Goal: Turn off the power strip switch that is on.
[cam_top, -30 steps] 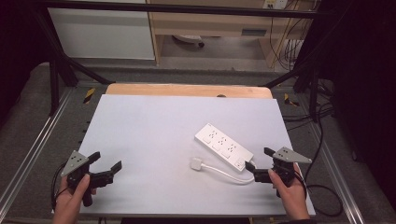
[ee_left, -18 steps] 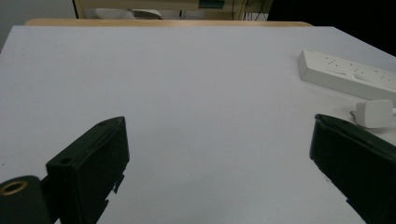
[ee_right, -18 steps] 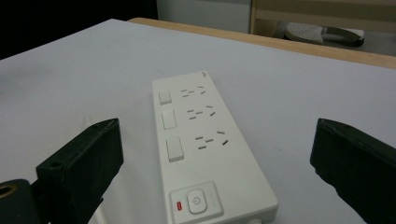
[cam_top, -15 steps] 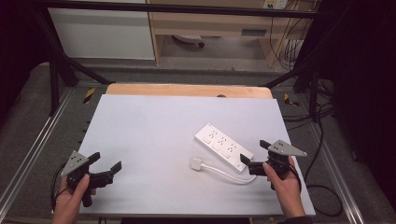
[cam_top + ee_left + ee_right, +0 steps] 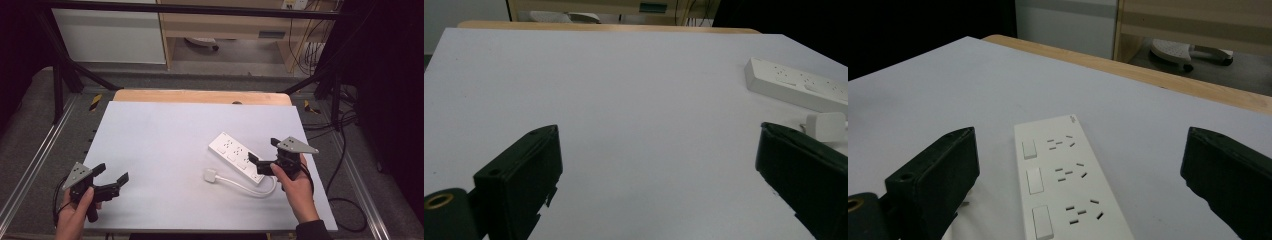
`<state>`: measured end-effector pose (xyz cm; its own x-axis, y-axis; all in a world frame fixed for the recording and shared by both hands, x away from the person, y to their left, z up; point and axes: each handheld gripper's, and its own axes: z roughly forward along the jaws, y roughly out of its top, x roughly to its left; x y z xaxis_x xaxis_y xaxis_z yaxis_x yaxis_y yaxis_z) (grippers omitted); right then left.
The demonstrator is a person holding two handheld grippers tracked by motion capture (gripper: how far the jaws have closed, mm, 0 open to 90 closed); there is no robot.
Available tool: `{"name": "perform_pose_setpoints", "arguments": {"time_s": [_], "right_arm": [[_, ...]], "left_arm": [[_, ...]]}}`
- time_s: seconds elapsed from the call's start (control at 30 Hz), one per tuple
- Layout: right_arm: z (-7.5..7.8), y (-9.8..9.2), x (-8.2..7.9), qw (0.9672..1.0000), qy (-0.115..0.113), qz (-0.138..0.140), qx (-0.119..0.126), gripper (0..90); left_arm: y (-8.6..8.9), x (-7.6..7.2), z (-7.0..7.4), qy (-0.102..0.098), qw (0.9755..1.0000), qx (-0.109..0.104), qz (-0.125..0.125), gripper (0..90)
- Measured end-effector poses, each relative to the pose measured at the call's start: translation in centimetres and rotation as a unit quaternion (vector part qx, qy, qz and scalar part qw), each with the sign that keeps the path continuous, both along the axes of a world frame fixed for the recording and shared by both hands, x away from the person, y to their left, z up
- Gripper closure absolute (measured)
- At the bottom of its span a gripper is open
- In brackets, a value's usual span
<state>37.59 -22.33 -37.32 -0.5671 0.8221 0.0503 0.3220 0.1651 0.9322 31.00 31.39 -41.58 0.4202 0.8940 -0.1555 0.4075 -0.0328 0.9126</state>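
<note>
One white power strip [image 5: 236,156] lies on the right half of the white table [image 5: 165,145], its long axis running diagonally from far-left to near-right in the high view, three socket groups with rocker switches facing up. Its white cord [image 5: 250,187] curls off the near end and loops back leftward to a white plug [image 5: 211,175] resting flat just beside the strip's near side. The right gripper [image 5: 265,159] sits at the strip's near-right end, jaws spread wide; in the right gripper view the strip [image 5: 1063,185] runs straight away between the two black jaws, so its length is in line with the gripper's reach rather than across it, and a closing grip would likely take it across its narrow width. The left gripper [image 5: 111,181] is well apart at the near-left corner, jaws also spread wide and holding nothing, with the strip [image 5: 796,86] far off to its right. No containers are on the table.
</note>
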Motion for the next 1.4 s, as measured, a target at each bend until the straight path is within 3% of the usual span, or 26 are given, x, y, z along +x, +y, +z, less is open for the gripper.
{"name": "perform_pose_setpoints", "arguments": {"time_s": [0.23, 0.47, 0.77, 1.1, 1.4], "right_arm": [[0.1, 0.8, 1.0, 0.9999, 0.017, -0.004, 0.002, 3.5], [-0.4, 1.6, 1.5, 0.9995, 0.027, 0.009, -0.012, 3.5], [-0.3, 0.5, 2.3, 0.9995, 0.031, -0.002, 0.004, 3.7], [-0.5, 0.8, 2.9, 0.9994, 0.035, 0.007, -0.004, 4.2], [0.3, 0.5, 3.8, 0.9994, 0.032, 0.003, 0.008, 8.1]], "left_arm": [[-0.3, 0.1, -0.1, 0.004, 1.0, 0.003, -0.003, 4.8], [-0.3, 0.1, -0.1, 0.004, 1.0, 0.005, -0.005, 4.8], [-0.3, 0.7, 0.0, 0.001, 0.9999, 0.003, 0.011, 4.8], [-0.3, 0.1, -0.2, 0.008, 0.9999, 0.01, 0.007, 5.1], [-0.4, 0.2, -0.2, 0.012, 0.9999, 0.011, 0.001, 5.1]]}}
